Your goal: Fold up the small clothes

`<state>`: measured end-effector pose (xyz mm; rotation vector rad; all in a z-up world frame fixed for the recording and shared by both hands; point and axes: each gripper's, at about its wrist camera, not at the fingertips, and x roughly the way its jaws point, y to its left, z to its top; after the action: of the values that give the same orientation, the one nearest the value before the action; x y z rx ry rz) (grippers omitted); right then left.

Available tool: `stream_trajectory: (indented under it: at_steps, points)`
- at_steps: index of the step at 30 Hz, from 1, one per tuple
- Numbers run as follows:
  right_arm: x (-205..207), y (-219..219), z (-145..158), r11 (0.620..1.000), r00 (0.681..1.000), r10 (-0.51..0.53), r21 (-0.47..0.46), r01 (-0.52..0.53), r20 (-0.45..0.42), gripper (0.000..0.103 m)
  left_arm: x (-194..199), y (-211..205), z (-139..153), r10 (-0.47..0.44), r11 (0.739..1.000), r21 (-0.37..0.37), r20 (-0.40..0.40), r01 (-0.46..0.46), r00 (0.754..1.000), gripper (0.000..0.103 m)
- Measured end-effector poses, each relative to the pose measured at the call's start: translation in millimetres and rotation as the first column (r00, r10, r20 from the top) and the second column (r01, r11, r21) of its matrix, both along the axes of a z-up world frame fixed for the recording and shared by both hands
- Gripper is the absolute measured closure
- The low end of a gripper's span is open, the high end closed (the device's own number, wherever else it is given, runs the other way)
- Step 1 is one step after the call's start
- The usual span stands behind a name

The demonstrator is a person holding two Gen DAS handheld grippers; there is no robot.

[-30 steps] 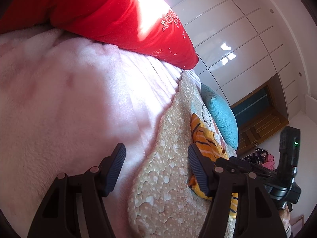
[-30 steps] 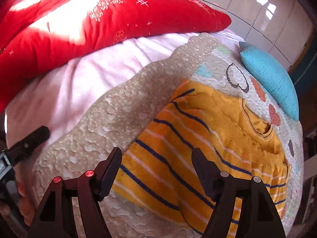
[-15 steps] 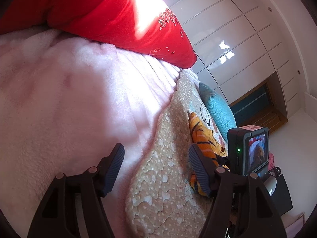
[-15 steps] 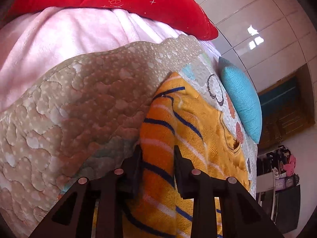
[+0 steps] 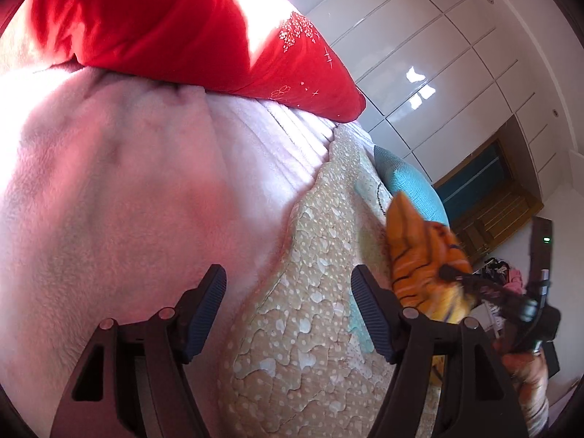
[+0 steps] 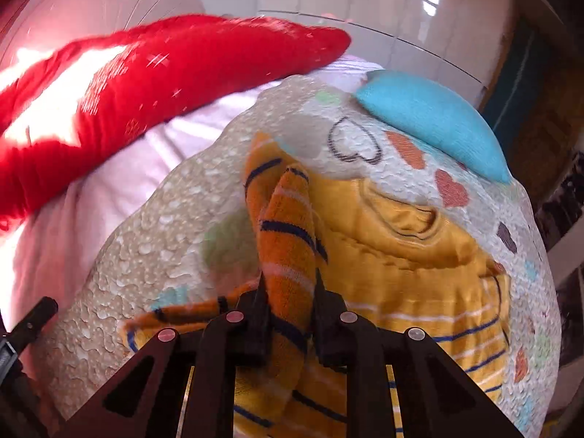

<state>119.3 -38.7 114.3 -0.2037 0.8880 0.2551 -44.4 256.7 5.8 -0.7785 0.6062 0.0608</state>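
Nearest the right wrist camera, the right gripper (image 6: 290, 314) has its jaws clamped on a raised fold of the striped sweater (image 6: 394, 255), an orange-yellow knit with dark blue and pale stripes. The pinched fold stands up between the two fingers; the rest of the sweater lies spread on the quilt (image 6: 175, 226), neckline toward the far side. A loose striped edge trails to the left of the gripper, on the quilt.

In the left wrist view, the left gripper (image 5: 288, 310) hangs with its jaws wide apart and nothing between them, above the seam where the quilt (image 5: 314, 292) meets the pink blanket (image 5: 109, 200). To its right the sweater (image 5: 419, 255) appears lifted off the bed, motion-blurred, with the right gripper (image 5: 449, 273) pinching it.

The surface is a bed. The quilt is beige, stitched in a pebbled pattern, with coloured hearts printed on its farther part. The fleecy pink blanket lies beside it, covering the left of the bed.

Farther off, a blue cushion (image 6: 434, 120) rests on the far edge of the quilt, just beyond the sweater. A large red pillow (image 5: 189, 33) with small embroidered motifs lies on the blanket at the head of the bed.

Behind the bed stands a glossy white panelled wardrobe (image 5: 438, 58), reflecting a window. Right of it is a dark wooden doorway (image 5: 485, 197), with blurred clutter on the floor nearby.
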Motion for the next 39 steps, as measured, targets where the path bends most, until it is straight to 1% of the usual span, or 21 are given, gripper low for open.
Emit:
stream_trajectory:
  at_steps: [2,4,7,9,11,12,13,15,18,21,23,25,27,29,31,32,33,35,36,37,39]
  points:
    - [-3,-68,16,0.994,0.996,-0.092,0.056,0.091,0.022,0.084,-2,-9,6,0.0,0.999,0.048,0.001,0.0,1.0,0.033]
    - [-6,-136,17,0.976,0.98,-0.2,0.095,0.197,0.018,0.09,-1,-21,13,-0.023,0.997,0.073,0.005,0.022,1.0,0.033]
    - [-10,-224,-18,0.929,0.935,-0.347,0.111,0.353,-0.073,0.089,4,-47,25,-0.105,0.992,0.068,0.005,0.104,0.994,0.033]
    - [-17,-270,-41,0.895,0.91,-0.383,0.178,0.408,-0.162,0.089,7,-71,34,-0.171,0.982,0.083,-0.004,0.171,0.985,0.033]
    - [-35,-297,-46,0.866,0.902,-0.4,0.257,0.43,-0.163,0.088,6,-96,43,-0.239,0.962,0.131,-0.024,0.24,0.971,0.033]
    - [-43,-307,-44,0.847,0.905,-0.392,0.32,0.425,-0.167,0.08,4,-107,47,-0.263,0.951,0.158,-0.039,0.266,0.964,0.033]
    - [-51,-314,-41,0.822,0.911,-0.376,0.391,0.413,-0.172,0.075,3,-118,50,-0.286,0.94,0.179,-0.053,0.291,0.957,0.033]
    - [-60,-318,-30,0.776,0.929,-0.333,0.512,0.368,-0.162,0.055,-1,-134,56,-0.32,0.925,0.192,-0.074,0.329,0.944,0.033]
    - [-55,-299,-15,0.738,0.964,-0.216,0.62,0.265,-0.155,0.038,-7,-151,63,-0.344,0.92,0.171,-0.082,0.353,0.935,0.033]
    - [-34,-270,-19,0.734,0.973,-0.121,0.642,0.223,-0.199,0.037,-6,-165,70,-0.368,0.921,0.109,-0.076,0.374,0.927,0.029]
    - [-18,-252,-30,0.771,0.963,-0.111,0.59,0.239,-0.245,0.037,1,-181,80,-0.397,0.909,0.105,-0.075,0.404,0.915,0.029]
    - [-4,-243,-42,0.779,0.952,-0.122,0.567,0.267,-0.281,0.037,9,-202,94,-0.441,0.883,0.153,-0.051,0.444,0.896,0.028]
    - [12,-243,-52,0.753,0.945,-0.126,0.591,0.289,-0.302,0.037,18,-227,106,-0.483,0.848,0.233,-0.033,0.476,0.875,0.024]
    - [28,-241,-60,0.721,0.941,-0.11,0.626,0.297,-0.32,0.035,26,-246,110,-0.512,0.821,0.271,-0.039,0.502,0.858,0.024]
    - [42,-235,-69,0.681,0.938,-0.058,0.673,0.288,-0.343,0.038,36,-261,107,-0.536,0.806,0.266,-0.051,0.528,0.843,0.024]
    - [46,-232,-71,0.672,0.938,-0.047,0.684,0.284,-0.343,0.059,41,-268,104,-0.541,0.801,0.266,-0.061,0.536,0.839,0.024]
    - [50,-226,-71,0.673,0.939,-0.017,0.691,0.264,-0.343,0.074,47,-274,101,-0.542,0.797,0.27,-0.077,0.541,0.837,0.024]
    - [49,-219,-66,0.681,0.947,0.017,0.697,0.225,-0.321,0.081,55,-285,97,-0.542,0.788,0.277,-0.109,0.549,0.833,0.024]
    - [45,-219,-58,0.691,0.955,0.02,0.695,0.2,-0.295,0.093,59,-290,94,-0.544,0.784,0.277,-0.127,0.556,0.83,0.024]
    - [39,-224,-48,0.694,0.966,0.013,0.698,0.177,-0.258,0.093,62,-296,92,-0.546,0.778,0.279,-0.144,0.563,0.825,0.024]
    - [26,-241,-32,0.662,0.98,0.006,0.735,0.147,-0.201,0.093,63,-309,92,-0.562,0.756,0.3,-0.156,0.581,0.812,0.024]
